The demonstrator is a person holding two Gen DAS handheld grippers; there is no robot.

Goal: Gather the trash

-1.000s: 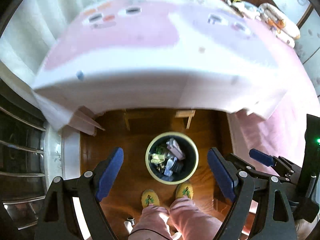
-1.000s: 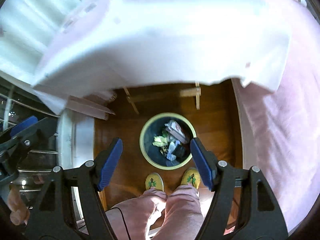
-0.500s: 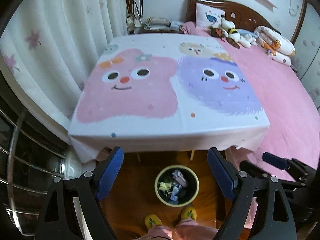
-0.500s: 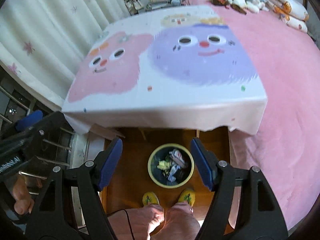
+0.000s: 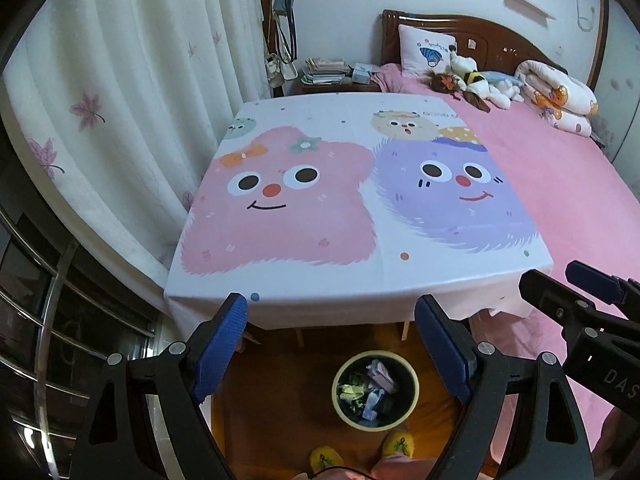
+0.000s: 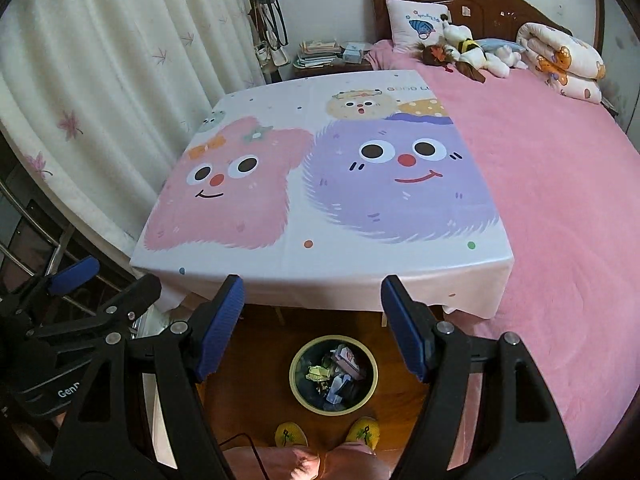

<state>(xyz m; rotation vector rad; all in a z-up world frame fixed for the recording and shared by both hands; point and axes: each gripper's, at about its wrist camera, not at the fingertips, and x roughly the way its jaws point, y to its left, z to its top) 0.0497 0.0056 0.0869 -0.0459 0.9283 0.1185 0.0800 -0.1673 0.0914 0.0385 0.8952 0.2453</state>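
Two grippers hang empty, left gripper (image 5: 330,354) and right gripper (image 6: 312,326), each with jaws spread wide and nothing between them. Below them on the floor, just past my slippers (image 6: 292,434), sits the bin (image 6: 334,374), already holding trash (image 6: 340,372), near the table's front edge. Beyond it the table (image 6: 320,184) shows only its printed cloth; I see no loose litter there. I judge the collecting done or between pieces. Next I need to scan for another piece before reaching.
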